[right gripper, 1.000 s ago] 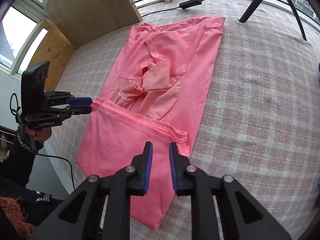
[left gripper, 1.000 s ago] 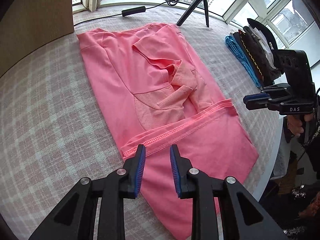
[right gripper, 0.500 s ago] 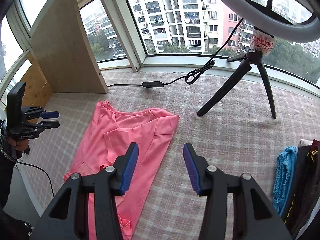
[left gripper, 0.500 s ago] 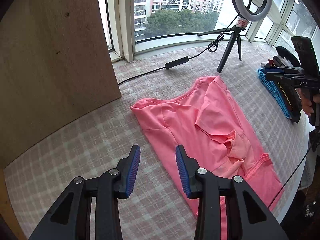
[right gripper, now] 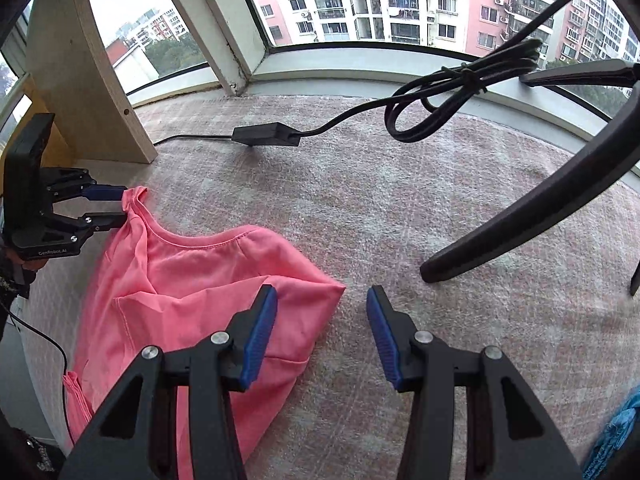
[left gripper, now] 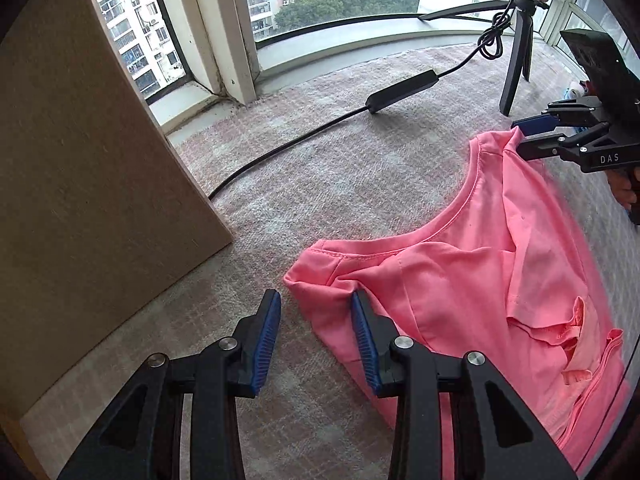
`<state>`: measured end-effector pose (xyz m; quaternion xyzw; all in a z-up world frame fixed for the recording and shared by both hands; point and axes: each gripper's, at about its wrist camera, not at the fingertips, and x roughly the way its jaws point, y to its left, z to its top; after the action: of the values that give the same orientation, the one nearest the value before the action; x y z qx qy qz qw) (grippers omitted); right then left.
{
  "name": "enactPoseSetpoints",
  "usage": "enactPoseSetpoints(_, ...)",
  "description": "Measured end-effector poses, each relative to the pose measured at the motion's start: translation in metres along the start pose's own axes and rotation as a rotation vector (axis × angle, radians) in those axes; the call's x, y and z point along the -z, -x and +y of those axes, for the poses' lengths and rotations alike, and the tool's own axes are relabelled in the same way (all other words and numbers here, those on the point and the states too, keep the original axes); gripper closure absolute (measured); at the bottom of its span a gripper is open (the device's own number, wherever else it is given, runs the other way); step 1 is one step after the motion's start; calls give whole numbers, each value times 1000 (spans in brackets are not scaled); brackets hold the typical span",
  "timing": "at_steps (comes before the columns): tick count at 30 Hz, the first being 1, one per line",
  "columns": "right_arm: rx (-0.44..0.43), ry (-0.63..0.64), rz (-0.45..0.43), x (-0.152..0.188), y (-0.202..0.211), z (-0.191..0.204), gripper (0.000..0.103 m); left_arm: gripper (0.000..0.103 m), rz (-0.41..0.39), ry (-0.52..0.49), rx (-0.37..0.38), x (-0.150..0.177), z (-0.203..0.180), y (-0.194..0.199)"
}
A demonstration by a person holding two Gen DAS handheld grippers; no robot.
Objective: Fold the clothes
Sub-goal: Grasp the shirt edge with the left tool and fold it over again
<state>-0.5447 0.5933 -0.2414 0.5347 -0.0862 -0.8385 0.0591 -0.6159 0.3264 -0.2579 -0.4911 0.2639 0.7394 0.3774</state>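
Pink shirt lies folded lengthwise on the plaid-covered surface, collar end toward the window edge.

Left wrist view: left tongs spread, shoulder corner of the shirt between the pads; cannot tell if either pad touches the cloth, no pinch. Right tongs seen side-on at the shirt's other shoulder corner, jaws apart with the cloth tip at their mouth; a hand grips the handle. Only this view shows the crumpled sleeve and hem band lower on the shirt. Black cable with inline box runs past a wooden panel; tripod near the far right corner.

Right wrist view: right tongs spread, the left pad over the shirt, the right pad over bare surface, shoulder corner between them, no pinch. Left tongs seen side-on, jaws apart at the far shoulder tip. Only here: coiled cable bundle, tripod leg up close, blue garment at the right edge.
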Motion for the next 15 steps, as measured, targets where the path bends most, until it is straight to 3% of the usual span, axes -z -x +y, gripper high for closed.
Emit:
enactPoseSetpoints(3,1,47,-20,-1,-3,7,56,68,-14,-20,1,2,-7,-1)
enactPoseSetpoints(4,3,57,-24,-2,-3,9,57,73,-20,-27,9,3,-9,-1)
enactPoseSetpoints(6,-18,62,-23,-3,-4,9,72,88,-37,-35,35,6,-13,1)
enactPoseSetpoints(7,-38,51,-13,-3,-5,8,94,96,-49,-34,51,7,-14,2)
enactPoseSetpoints(8,-57,33,-2,-4,-6,7,100,98,-62,-31,68,9,-14,4)
enactPoseSetpoints(11,-71,4,-14,-4,0,7,100,99,-95,-7,113,13,-14,19)
enactPoseSetpoints(15,-101,-19,-76,-4,38,18,100,99,-149,-4,142,21,-16,65)
